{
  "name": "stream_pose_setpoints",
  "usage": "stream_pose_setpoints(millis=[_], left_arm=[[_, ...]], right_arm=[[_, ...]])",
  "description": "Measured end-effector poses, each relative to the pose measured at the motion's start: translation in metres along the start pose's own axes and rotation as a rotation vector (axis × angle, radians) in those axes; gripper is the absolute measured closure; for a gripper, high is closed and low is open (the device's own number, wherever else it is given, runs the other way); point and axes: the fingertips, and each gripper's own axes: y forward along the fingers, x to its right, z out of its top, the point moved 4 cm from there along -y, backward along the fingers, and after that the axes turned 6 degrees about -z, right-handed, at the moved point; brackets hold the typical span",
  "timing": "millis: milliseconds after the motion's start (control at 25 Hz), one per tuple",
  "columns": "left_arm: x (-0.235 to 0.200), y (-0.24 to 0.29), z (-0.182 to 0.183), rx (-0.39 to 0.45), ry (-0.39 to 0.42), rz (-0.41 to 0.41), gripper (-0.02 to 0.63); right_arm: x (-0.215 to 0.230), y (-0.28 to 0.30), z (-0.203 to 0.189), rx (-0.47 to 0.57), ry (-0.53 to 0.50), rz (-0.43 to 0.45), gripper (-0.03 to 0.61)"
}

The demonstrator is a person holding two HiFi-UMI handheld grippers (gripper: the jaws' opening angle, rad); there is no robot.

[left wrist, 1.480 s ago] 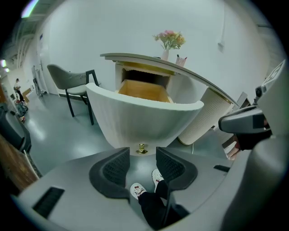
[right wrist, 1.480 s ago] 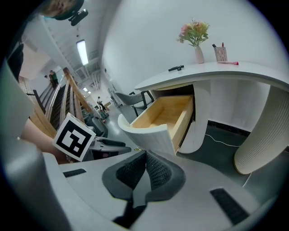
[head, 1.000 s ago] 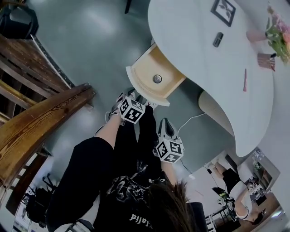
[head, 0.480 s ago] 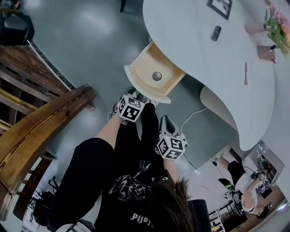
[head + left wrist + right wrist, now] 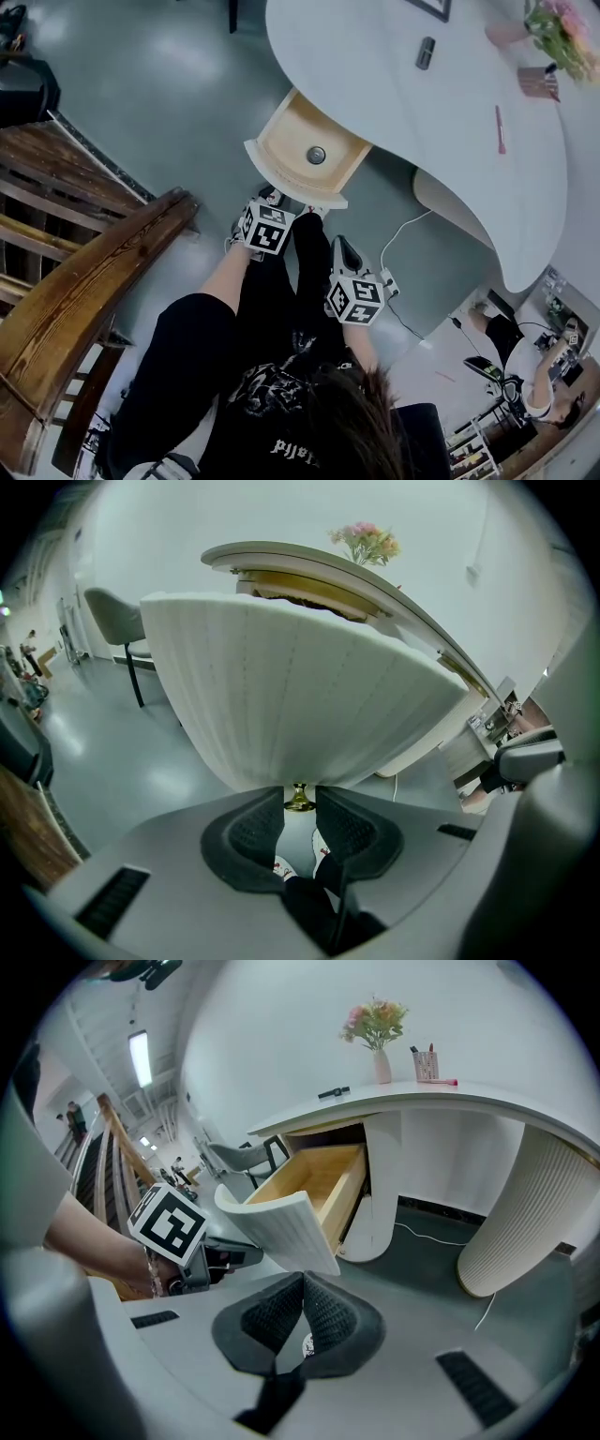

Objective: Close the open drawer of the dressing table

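At the drawer (image 5: 300,686) front edge, left claw (image 5: 299,804) has just closed on its knob (image 5: 299,797); right claw (image 5: 302,1283) together.

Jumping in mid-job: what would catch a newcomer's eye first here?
The open drawer juts from the white dressing table at the head view's centre, one small round metal thing inside. The left hand-held gripper, jaws just closing, pinches the drawer's brass knob; the right hand-held gripper hangs shut and empty, short of the drawer.

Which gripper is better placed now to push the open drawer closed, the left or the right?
The left gripper. Its fingers have just been closing on the gold knob of the drawer; the right gripper is apart from it, fingers together, empty.
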Motion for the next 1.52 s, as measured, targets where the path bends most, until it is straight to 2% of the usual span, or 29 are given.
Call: stream_pose_setpoints(millis=[240, 400, 760, 1520], left_arm=[[0.002, 0.007, 0.011, 0.003, 0.002, 0.003, 0.497], [0.002, 0.010, 0.019, -0.009, 0.045, -0.004, 0.497], [0.004, 0.017, 0.032, -0.013, 0.099, 0.009, 0.497], [0.006, 0.031, 0.056, 0.012, 0.117, 0.008, 0.497]], right_arm=[[0.005, -0.001, -0.001, 0.000, 0.017, -0.006, 0.552], [0.000, 0.002, 0.001, -0.008, -0.060, 0.019, 0.552], [0.001, 0.004, 0.005, -0.005, -0.055, 0.053, 0.552], [0.008, 0.006, 0.004, -0.013, -0.039, 0.038, 0.552]])
